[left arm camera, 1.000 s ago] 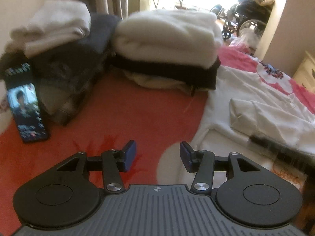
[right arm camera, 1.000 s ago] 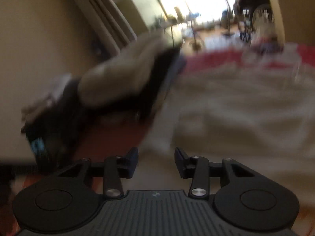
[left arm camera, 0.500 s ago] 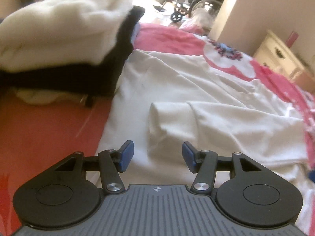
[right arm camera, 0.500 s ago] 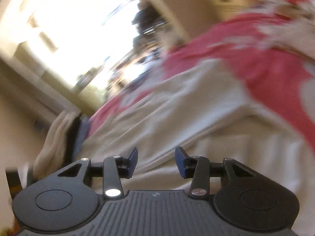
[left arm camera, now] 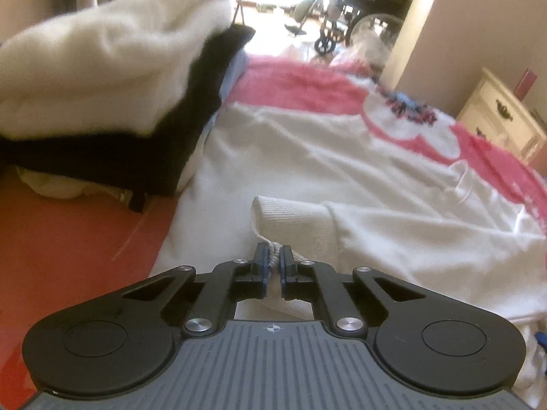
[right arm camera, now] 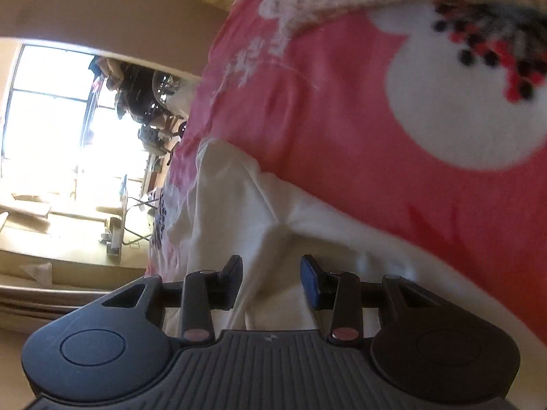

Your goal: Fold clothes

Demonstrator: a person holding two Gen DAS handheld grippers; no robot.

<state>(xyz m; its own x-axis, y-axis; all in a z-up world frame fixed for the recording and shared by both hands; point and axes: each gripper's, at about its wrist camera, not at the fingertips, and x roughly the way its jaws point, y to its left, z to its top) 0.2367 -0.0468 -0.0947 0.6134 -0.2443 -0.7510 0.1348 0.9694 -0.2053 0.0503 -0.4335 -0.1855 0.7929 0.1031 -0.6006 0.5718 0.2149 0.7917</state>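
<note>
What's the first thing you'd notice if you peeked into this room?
The big white sweater spread over the pink bedspread, with the left tongs pinching its ribbed cuff right in front. Left of it sits a fluffy stack of folded clothes, white on top of black. The right tongs are closing over another part of the sweater, not gripping it yet.

Beyond the bed's pink-and-white floral cover (left arm camera: 294, 85), a beige wall (left arm camera: 430, 27) meets a cream drawer cabinet (left arm camera: 502, 119) on the right, while far ahead a wheelchair (left arm camera: 362, 17) stands on a sunlit floor before a large, glaringly bright window (right arm camera: 44, 116) and a small folding table (right arm camera: 133, 218).
</note>
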